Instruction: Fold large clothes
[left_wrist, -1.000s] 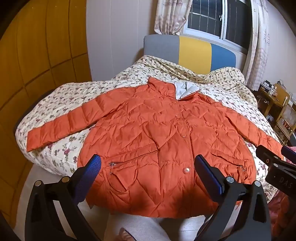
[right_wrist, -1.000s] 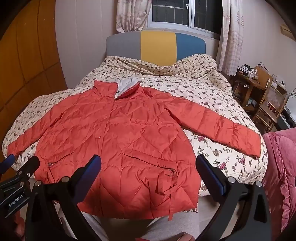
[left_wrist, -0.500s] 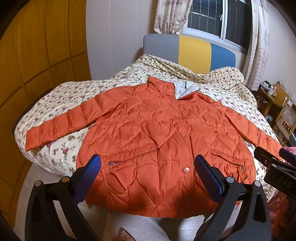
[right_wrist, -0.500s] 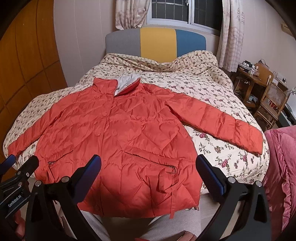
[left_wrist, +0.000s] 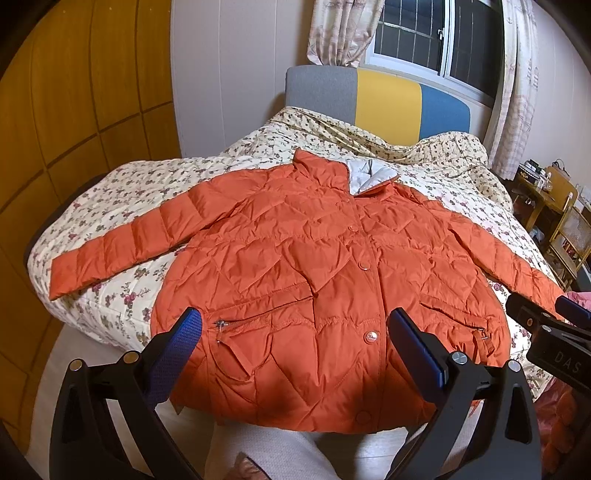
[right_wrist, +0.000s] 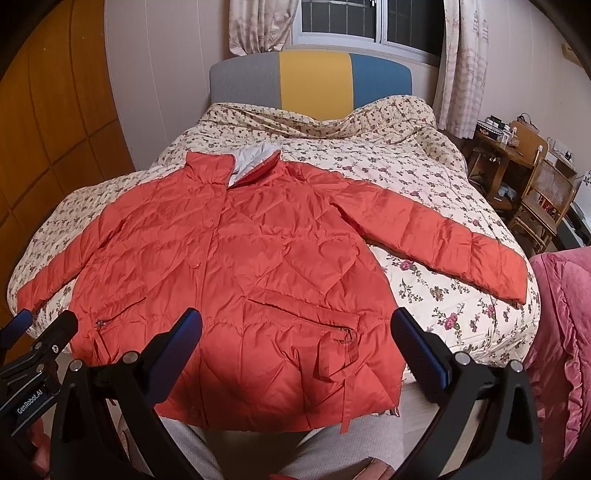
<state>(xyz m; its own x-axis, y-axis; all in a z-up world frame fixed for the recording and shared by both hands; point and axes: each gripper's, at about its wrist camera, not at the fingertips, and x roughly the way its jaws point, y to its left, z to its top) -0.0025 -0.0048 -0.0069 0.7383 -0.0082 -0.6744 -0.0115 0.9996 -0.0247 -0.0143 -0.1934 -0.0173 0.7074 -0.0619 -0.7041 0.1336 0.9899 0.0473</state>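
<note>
Orange quilted jacket (left_wrist: 332, 280) lies flat, front up, buttoned, on bed (left_wrist: 122, 295) with floral quilt; hem hangs over near edge, collar toward headboard (left_wrist: 376, 99). Both sleeves spread outward on quilt. Left tool (left_wrist: 293, 343) spread wide, gripping nothing, hovers above hem near left zip pocket. Right tool (right_wrist: 295, 343) likewise spread wide and empty, above right pocket with strap. Wooden chair (right_wrist: 543, 199) and small desk (right_wrist: 498, 147) beside bed. Pink blanket (right_wrist: 565, 332) at right.
</note>
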